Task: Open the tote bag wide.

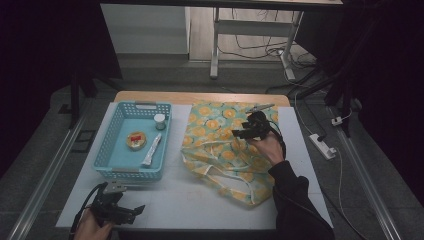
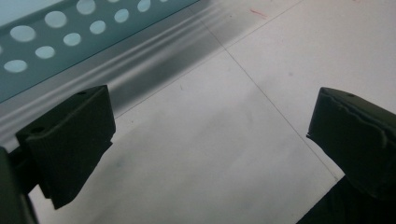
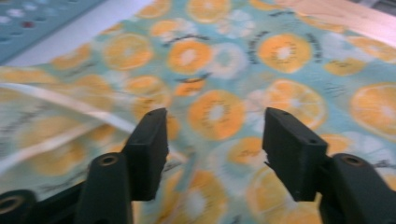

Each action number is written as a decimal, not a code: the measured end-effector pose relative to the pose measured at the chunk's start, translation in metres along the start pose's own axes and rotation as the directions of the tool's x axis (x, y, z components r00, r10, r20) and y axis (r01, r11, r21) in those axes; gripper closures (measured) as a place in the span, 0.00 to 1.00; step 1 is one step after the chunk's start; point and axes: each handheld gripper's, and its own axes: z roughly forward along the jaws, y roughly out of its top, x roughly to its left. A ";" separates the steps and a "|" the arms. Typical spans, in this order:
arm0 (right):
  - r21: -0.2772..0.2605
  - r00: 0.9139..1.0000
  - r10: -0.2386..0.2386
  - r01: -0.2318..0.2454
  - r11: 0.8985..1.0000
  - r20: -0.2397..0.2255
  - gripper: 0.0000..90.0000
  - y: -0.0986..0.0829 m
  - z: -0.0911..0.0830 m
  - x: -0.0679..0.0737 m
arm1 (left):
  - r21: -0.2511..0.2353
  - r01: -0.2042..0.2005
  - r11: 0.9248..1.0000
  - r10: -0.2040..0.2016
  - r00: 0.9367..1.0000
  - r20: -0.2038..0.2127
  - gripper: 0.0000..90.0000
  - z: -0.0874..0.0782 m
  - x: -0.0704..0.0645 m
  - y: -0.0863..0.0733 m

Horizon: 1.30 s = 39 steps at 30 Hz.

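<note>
A cloth bag printed with orange slices lies crumpled right of centre on the white table; its pale handles loop toward the front. My right gripper hovers over the bag's upper part, open, with only the orange print between its jaws. My left gripper rests low at the table's front left corner, open over bare white tabletop, just in front of the blue basket.
The blue perforated basket at the left holds a small white jar, a round yellow tin and a white tube. Pliers-like tool lies at the bag's far edge. A power strip lies on the floor, right.
</note>
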 end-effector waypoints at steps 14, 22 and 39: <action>0.017 0.995 -0.085 0.086 0.996 -0.057 0.07 -0.015 -0.017 0.054 | 0.003 -0.001 1.000 0.001 1.000 -0.004 0.01 0.000 -0.001 0.000; 0.088 0.992 -0.105 0.112 0.990 -0.074 0.01 -0.041 -0.003 0.072 | 0.004 -0.003 1.000 0.003 1.000 -0.004 0.01 0.000 -0.001 0.000; 0.172 0.981 -0.191 0.195 0.966 -0.037 0.04 -0.064 0.015 0.083 | 0.006 -0.010 1.000 0.010 1.000 -0.007 0.01 0.001 -0.002 0.000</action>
